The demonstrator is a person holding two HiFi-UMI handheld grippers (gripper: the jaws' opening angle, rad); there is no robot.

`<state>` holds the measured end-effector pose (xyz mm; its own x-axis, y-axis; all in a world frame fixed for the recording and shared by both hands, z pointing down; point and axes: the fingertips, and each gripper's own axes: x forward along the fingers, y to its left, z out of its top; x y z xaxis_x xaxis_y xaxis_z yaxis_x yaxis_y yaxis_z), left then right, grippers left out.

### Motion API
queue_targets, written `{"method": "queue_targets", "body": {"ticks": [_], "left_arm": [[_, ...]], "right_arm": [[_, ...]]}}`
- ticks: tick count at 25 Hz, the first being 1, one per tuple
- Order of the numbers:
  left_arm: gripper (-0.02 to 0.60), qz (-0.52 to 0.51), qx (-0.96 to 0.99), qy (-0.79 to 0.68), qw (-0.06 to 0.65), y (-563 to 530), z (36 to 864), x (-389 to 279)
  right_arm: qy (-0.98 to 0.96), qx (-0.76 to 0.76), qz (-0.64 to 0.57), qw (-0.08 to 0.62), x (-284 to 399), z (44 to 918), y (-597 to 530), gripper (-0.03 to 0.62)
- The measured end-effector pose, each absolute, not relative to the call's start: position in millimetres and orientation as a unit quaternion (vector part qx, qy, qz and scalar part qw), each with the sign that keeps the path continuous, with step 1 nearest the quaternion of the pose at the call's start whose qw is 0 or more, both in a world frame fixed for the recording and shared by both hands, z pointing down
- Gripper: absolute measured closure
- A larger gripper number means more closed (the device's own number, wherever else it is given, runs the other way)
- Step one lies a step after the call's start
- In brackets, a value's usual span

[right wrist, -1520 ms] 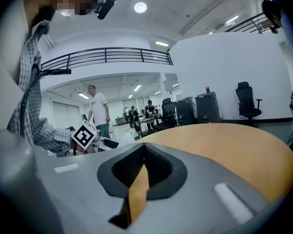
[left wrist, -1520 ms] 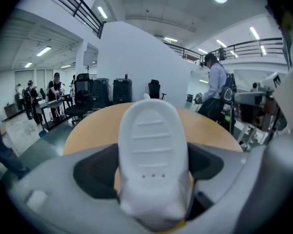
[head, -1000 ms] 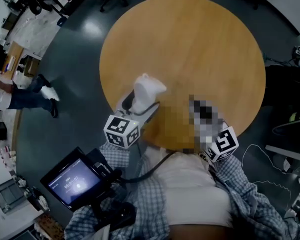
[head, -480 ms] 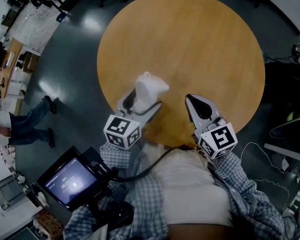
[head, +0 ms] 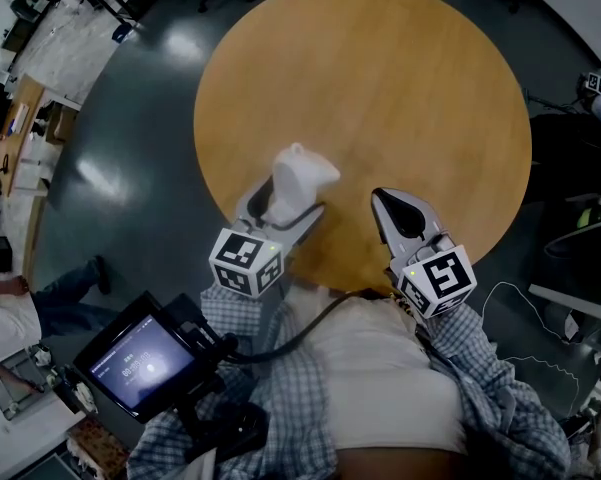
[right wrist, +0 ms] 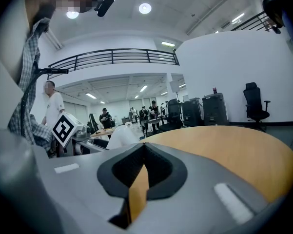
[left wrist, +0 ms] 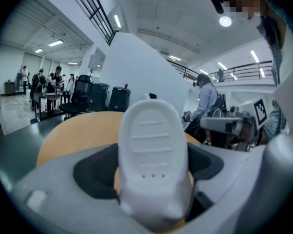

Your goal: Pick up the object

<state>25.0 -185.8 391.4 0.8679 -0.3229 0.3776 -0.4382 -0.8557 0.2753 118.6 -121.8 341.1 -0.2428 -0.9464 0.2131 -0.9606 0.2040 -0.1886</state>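
Head view: the left gripper pinches the white ribbed moulded-plastic object over the near side of the round wooden table.

Left gripper view: the jaws clamp the object's near end (best squeeze evenly, lift straight).

Right gripper view: the right gripper is pressed together on nothing.

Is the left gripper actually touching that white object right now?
Touching. In the left gripper view, the white object sits wedged between the jaws of the left gripper, no gap either side.
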Motion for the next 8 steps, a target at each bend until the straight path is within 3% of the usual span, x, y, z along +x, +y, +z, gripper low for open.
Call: {"method": "queue_targets", "body": {"ticks": [8], "left_arm": [[0.154,0.168,0.951,-0.194,0.174,-182.1,394.2,27.6]], "right_arm": [[-0.776,0.614,0.142,0.025,118.4,342.4,-122.7,0.588]]}}
